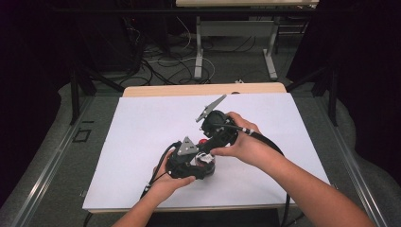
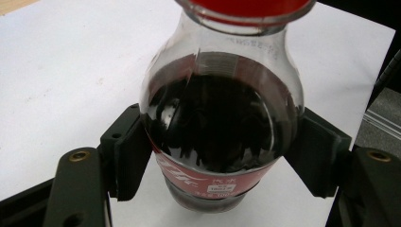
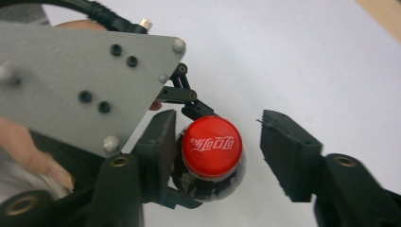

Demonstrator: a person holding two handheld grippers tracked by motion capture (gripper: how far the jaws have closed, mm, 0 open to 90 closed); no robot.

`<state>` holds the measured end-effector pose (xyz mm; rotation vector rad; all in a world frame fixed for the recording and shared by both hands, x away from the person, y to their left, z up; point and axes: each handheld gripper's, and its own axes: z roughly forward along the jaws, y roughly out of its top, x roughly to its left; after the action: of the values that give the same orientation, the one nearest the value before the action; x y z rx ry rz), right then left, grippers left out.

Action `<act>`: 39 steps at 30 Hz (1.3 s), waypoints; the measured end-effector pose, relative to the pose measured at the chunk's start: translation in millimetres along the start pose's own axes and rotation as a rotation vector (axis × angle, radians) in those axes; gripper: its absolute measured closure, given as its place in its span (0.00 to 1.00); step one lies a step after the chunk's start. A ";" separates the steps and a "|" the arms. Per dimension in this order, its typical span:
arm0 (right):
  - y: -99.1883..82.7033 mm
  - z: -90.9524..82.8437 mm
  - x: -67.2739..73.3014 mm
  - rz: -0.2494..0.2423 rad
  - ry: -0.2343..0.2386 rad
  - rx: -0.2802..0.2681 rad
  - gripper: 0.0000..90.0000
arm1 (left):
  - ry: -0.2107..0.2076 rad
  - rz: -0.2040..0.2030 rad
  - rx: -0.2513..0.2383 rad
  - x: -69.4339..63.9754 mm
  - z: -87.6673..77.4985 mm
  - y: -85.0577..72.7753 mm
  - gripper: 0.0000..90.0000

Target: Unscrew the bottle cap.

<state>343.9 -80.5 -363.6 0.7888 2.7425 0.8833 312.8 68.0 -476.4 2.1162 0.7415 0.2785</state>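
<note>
2 grippers meet over 1 small cola bottle near the middle of the white sheet (image 1: pixel 142 123) covering the table. In the high view, the left gripper (image 1: pixel 196 165) comes in from the near left and is closed on the bottle (image 1: pixel 206 163) low down, while the right gripper (image 1: pixel 215 137) reaches in from the far right, sitting higher and just above the red cap (image 1: pixel 203 141). The bottle stands upright, its long axis vertical, so the cap lies straight below the right gripper's jaws.

Next, the left gripper view: both pads (image 2: pixel 130 161) press against the bulging body of the bottle (image 2: pixel 220 123), one on each side, just above the red label. The grip is firm and level, squeezing across the bottle's width. Dark drink fills the belly up to the shoulder, and the red cap (image 2: pixel 243 8) shows at the top edge.

Last, the right gripper view looks almost straight down the bottle's axis onto the cap (image 3: pixel 212 147). The right gripper (image 3: pixel 222 156) stands open: 1 jaw is close against the cap's left side, the other is well apart on the right, with white sheet showing in the gap. The cap therefore sits off-centre, toward the left jaw. My judgement is that the coming move is closing on the cap to twist it, which calls for the right jaw to travel in while the left gripper steadies the body.
</note>
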 end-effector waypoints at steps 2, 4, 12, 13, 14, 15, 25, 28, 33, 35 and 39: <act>0.7 1.1 1.0 0.058 -0.009 0.006 0.53 | -0.004 -0.006 0.001 -0.1 -0.2 0.1 0.34; 1.0 3.2 2.1 0.100 -0.023 0.010 0.57 | -0.001 -0.003 0.000 -0.2 -0.3 0.2 0.34; 3.5 7.1 3.7 0.152 -0.026 0.014 0.67 | 0.000 0.001 -0.006 0.0 0.0 0.4 0.34; 4.0 6.0 3.9 0.136 -0.025 0.026 0.68 | 0.000 0.001 0.000 -0.1 -0.8 0.4 0.34; 4.0 6.2 3.2 0.099 -0.013 0.017 0.68 | 0.001 0.000 -0.002 0.0 -1.2 0.4 0.34; 4.1 6.1 3.2 0.067 -0.008 0.011 0.68 | -0.001 0.001 -0.004 0.4 -1.7 0.6 0.34; 7.3 7.6 -24.3 -0.383 0.262 0.031 0.68 | -0.011 0.036 -0.001 -2.9 0.3 0.8 0.34; 7.2 8.2 -28.5 -0.499 0.343 0.031 0.68 | -0.022 0.041 -0.001 -4.8 1.2 1.0 0.34; 6.6 7.6 -28.2 -0.567 0.311 0.024 0.52 | -0.019 0.037 0.002 -4.0 0.2 1.3 0.34; 5.9 5.8 -27.0 -0.505 0.264 0.012 0.45 | -0.020 0.024 -0.005 -3.6 0.8 0.8 0.34; 4.9 -1.7 -21.9 -0.315 0.203 0.003 0.42 | -0.014 0.016 0.008 -2.5 0.6 0.3 0.34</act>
<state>364.2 -89.5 -359.7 0.2649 2.9264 0.9334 311.2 66.1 -476.4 2.1304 0.7187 0.2696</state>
